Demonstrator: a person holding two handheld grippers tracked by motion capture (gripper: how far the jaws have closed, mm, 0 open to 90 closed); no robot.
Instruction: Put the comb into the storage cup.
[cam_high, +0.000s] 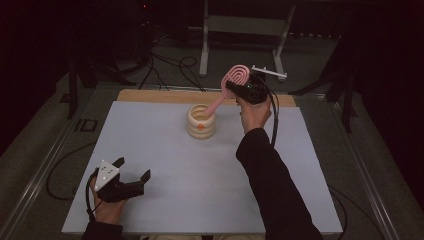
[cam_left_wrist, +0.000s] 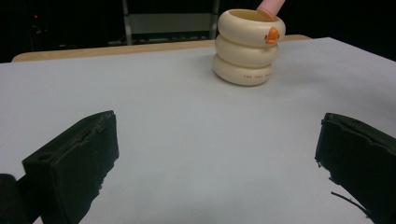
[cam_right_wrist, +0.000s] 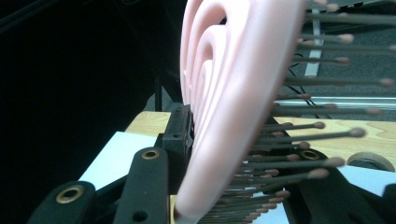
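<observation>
Fingers: right gripper (cam_high: 235, 86) clamps pink brush (cam_high: 235, 77), handle apparently in cream holder (cam_high: 201, 121); left gripper (cam_high: 132, 170) splayed, 7 o'clock on white tabletop (cam_high: 165, 150); dark room.

You are working in what looks like a lab or a recording studio; the table (cam_high: 150, 200) has a plain pale sheet on top; behind the table, black cables (cam_high: 170, 67) lie on a grey floor near a white metal stand (cam_high: 245, 25); around the table the room is dark.

One hairbrush (cam_high: 235, 80), one ringed cup (cam_high: 201, 121), two tongs.
</observation>
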